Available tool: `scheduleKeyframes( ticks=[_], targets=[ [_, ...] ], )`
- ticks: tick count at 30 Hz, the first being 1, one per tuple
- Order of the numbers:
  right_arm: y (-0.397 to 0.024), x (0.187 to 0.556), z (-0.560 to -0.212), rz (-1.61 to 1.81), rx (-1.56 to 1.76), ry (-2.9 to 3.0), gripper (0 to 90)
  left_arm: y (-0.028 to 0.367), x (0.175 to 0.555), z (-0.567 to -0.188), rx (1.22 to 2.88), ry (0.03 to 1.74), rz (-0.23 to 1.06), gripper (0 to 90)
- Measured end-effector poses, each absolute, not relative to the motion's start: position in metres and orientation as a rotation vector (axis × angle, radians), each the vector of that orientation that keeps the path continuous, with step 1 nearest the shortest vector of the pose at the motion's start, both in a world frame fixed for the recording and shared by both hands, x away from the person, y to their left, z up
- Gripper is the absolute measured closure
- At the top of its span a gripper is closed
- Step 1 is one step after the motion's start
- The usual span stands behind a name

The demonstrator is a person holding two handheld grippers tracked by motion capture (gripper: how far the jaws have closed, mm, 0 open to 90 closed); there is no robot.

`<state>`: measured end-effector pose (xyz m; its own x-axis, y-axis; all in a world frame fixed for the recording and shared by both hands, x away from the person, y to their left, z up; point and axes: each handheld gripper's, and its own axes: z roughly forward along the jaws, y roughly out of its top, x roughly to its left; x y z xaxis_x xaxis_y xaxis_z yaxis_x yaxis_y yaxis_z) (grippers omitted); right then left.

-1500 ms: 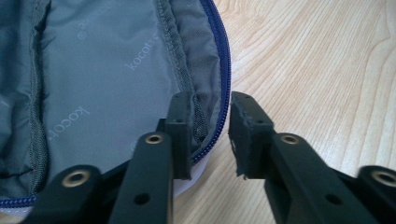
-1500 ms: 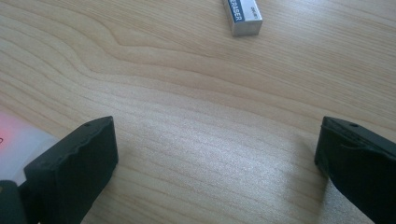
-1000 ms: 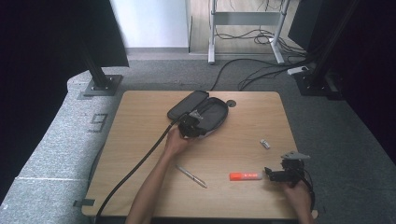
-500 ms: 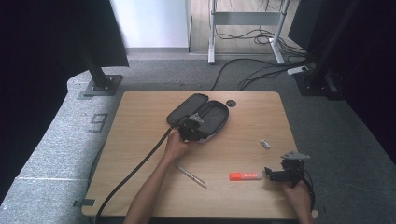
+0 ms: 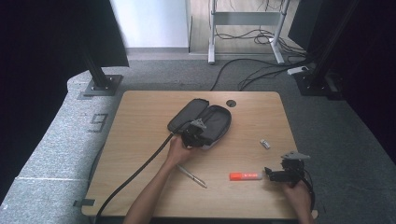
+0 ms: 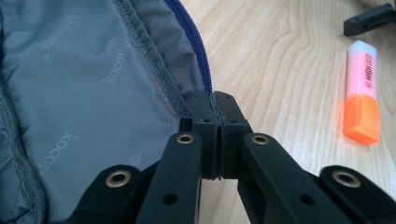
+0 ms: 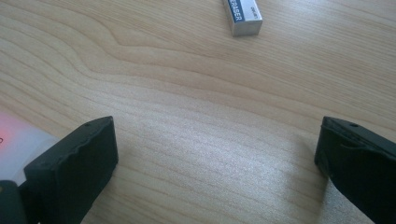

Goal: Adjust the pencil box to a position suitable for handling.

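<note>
An open dark pencil case [image 5: 212, 119] with a grey lining [image 6: 84, 84] lies at the middle of the wooden table [image 5: 140, 121]. My left gripper [image 5: 195, 135] is at the case's near rim. In the left gripper view its jaws [image 6: 212, 133] are shut on the zippered edge. An orange highlighter [image 5: 245, 176] [image 6: 362, 93] lies near the front right. My right gripper [image 5: 269, 173] sits just right of it, pointing at it. Its jaws [image 7: 215, 158] stand wide open over bare wood, with the highlighter's pale end [image 7: 16, 140] beside one jaw.
A small white eraser [image 5: 265, 143] [image 7: 243, 14] lies beyond the right gripper. A pen [image 5: 191, 176] lies near the front edge by the left forearm. The left gripper's thick cable [image 5: 135, 175] trails off the front left. A round hole [image 5: 231, 102] marks the table's far side.
My left gripper has drawn a little toward the near edge, bringing the case's rim with it. The right gripper has stayed in place.
</note>
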<state>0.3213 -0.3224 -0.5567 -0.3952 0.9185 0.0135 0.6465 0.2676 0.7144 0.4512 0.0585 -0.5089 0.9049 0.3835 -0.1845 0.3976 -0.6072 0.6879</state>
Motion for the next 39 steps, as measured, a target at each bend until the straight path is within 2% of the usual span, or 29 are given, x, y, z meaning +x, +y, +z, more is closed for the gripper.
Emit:
scheduleKeyframes(
  ticks=[39],
  targets=[
    [-0.322, 0.321, -0.557, 0.911, 1.417, 2.139, 0.0, 0.017, 0.388, -0.510, 2.348, 0.417, -0.097, 87.9]
  ],
)
